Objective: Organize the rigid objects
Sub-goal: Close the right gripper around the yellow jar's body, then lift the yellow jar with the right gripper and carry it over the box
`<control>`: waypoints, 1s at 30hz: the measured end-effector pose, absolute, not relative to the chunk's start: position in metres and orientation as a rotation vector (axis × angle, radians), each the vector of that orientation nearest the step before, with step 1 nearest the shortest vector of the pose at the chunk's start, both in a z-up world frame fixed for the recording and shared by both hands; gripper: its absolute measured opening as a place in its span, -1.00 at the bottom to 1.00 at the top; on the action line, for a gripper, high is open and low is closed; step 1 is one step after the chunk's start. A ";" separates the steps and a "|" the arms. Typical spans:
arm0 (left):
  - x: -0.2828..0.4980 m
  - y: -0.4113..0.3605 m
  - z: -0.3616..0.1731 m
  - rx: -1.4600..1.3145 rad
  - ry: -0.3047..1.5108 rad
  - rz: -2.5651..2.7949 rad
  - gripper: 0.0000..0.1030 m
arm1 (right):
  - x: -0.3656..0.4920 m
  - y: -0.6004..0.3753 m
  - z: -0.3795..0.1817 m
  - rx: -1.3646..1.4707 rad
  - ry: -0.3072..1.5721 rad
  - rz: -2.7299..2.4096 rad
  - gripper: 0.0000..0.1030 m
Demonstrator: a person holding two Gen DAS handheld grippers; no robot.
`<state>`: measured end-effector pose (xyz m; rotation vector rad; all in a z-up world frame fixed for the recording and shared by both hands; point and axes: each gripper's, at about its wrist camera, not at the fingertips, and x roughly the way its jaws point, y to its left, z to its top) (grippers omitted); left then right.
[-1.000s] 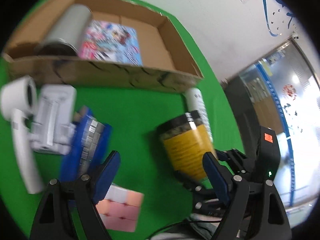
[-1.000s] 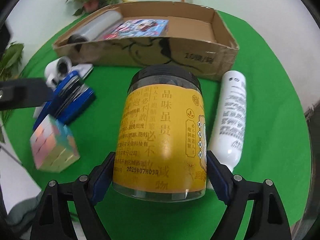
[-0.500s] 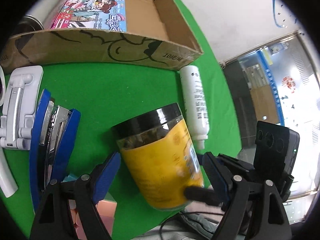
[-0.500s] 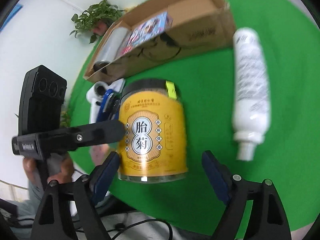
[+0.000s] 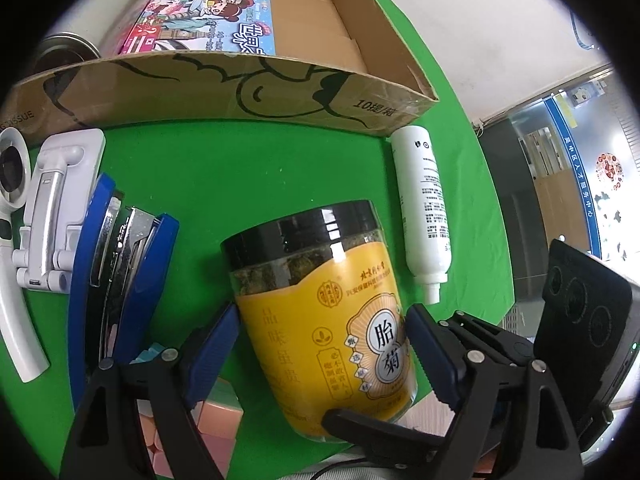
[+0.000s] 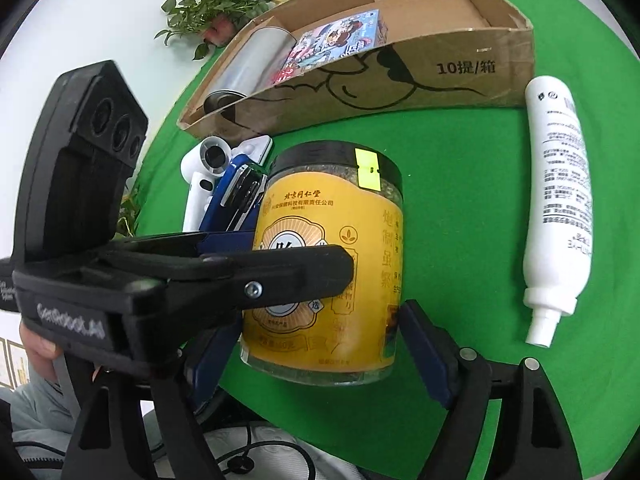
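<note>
A yellow-labelled jar with a black lid (image 5: 320, 320) (image 6: 332, 256) is held up above the green table. My left gripper (image 5: 320, 344) has its blue pads on both sides of the jar and is shut on it. My right gripper (image 6: 316, 352) also has the jar between its pads; its right pad touches the jar, and the left gripper's finger (image 6: 280, 276) crosses in front. A cardboard box (image 5: 248, 92) (image 6: 440, 76) at the back holds a silver cylinder (image 6: 248, 72) and a colourful book (image 5: 212, 28).
A white spray bottle (image 5: 424, 208) (image 6: 560, 204) lies on the green cloth right of the jar. A blue stapler (image 5: 120, 272), a white phone stand (image 5: 52, 208), a white hand fan (image 6: 204, 164) and a pastel cube (image 5: 212, 420) lie to the left. A potted plant (image 6: 212, 12) stands behind.
The left gripper has moved in and closed on the jar that the right gripper was holding. The jar has shifted left, away from the spray bottle.
</note>
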<state>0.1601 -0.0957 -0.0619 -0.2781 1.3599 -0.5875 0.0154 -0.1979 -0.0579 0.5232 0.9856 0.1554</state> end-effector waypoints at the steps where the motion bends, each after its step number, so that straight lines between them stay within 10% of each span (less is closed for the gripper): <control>1: 0.161 -0.093 -0.062 -0.280 1.358 -0.587 0.63 | 0.018 -0.196 -0.059 0.527 0.986 0.153 0.55; 30: 0.172 -0.087 0.034 -0.204 1.047 -0.624 0.50 | 0.019 -0.190 0.032 0.405 0.789 0.036 0.54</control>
